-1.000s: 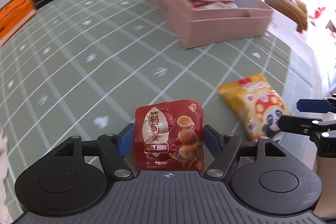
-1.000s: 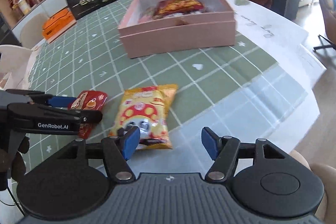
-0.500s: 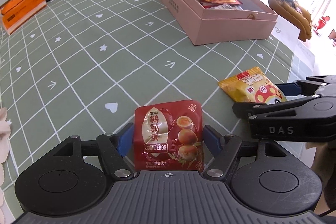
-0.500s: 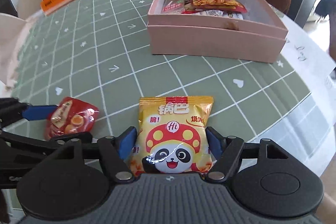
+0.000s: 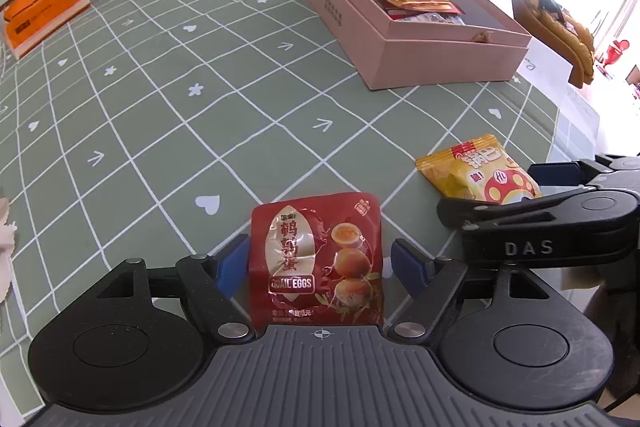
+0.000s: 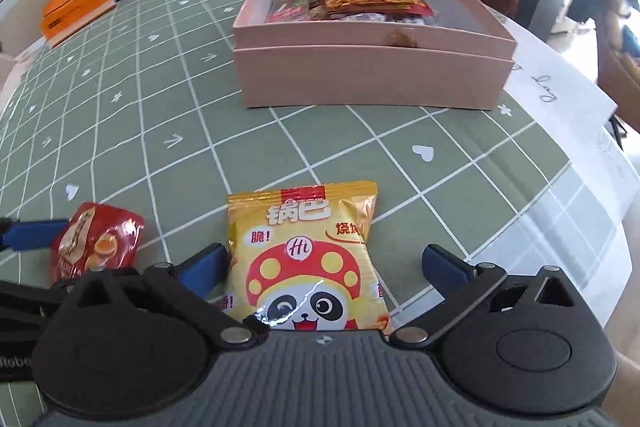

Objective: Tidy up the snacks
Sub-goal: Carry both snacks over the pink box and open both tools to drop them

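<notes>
On the green grid tablecloth, two grippers point steeply down side by side, one pink box of snack packets standing well beyond them. The left gripper has its jaws spread, having just widened, around one glossy red quail-egg packet lying flat without pressing it. The right gripper has likewise just opened wide around one yellow panda-print crisp packet on the cloth, its right pad clearly apart from it
</notes>
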The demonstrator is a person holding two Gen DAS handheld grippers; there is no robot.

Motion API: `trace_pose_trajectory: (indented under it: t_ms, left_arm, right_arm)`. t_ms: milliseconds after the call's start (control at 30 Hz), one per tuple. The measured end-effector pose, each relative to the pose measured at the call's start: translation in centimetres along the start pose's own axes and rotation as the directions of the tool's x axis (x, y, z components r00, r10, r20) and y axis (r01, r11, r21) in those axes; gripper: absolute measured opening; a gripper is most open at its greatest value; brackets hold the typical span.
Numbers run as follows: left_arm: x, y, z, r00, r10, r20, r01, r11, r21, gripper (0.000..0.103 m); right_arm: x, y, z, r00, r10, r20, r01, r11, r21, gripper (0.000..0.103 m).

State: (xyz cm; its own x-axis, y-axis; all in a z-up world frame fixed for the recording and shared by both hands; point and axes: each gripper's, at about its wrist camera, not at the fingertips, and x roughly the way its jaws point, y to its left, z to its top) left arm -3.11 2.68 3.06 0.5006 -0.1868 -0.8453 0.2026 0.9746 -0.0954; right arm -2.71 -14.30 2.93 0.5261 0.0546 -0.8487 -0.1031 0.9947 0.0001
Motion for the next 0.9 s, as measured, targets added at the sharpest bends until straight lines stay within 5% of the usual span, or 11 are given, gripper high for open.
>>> trace_pose_trajectory:
  t_ms: [67,100,333,567,700,833,900]
  left_arm:
    - [0.0,-0.1,0.1,1.000,0.005,-0.005,-0.005,1.000,0.002,0.081]
    - [0.1,-0.2,0.1,1.000,0.009,-0.009,-0.009,1.000,0.004,0.081]
    - [0.3,-0.8,0.5,0.998,0.059,-0.033,-0.059,0.998,0.005,0.076]
    - [-2.2,-1.6,0.6,0.993,-0.064,0.102,0.068,0.997,-0.043,0.075]
    - [-5.5,-3.3,6.6,0.943,-0.125,0.308,0.133,0.991,-0.004,0.075]
    - [-6.2,-4.6,14.7,0.859,-0.201,0.472,0.209,0.977,0.037,0.078]
    - [-3.9,-4.7,18.1,0.881,-0.220,0.419,0.237,0.971,0.012,0.076]
  right_arm:
    - [-0.5,-0.1,-0.1,1.000,0.020,0.008,-0.019,0.999,-0.031,0.087]
    - [-1.0,-0.1,-0.2,0.999,0.028,0.020,-0.027,0.998,-0.048,0.065]
    - [-4.0,-0.9,-1.0,0.998,0.066,0.021,-0.064,0.995,-0.082,0.059]
    - [-7.1,-4.9,-1.9,0.995,-0.002,0.098,0.000,1.000,0.016,0.059]
    - [-7.8,-7.2,-2.2,0.995,-0.013,0.099,0.005,0.996,0.086,0.059]
    - [-7.8,-7.9,-2.2,0.996,-0.029,0.087,0.020,0.994,0.104,0.059]
    - [-8.1,-7.6,-2.1,0.995,-0.031,0.091,0.022,0.995,0.100,0.059]
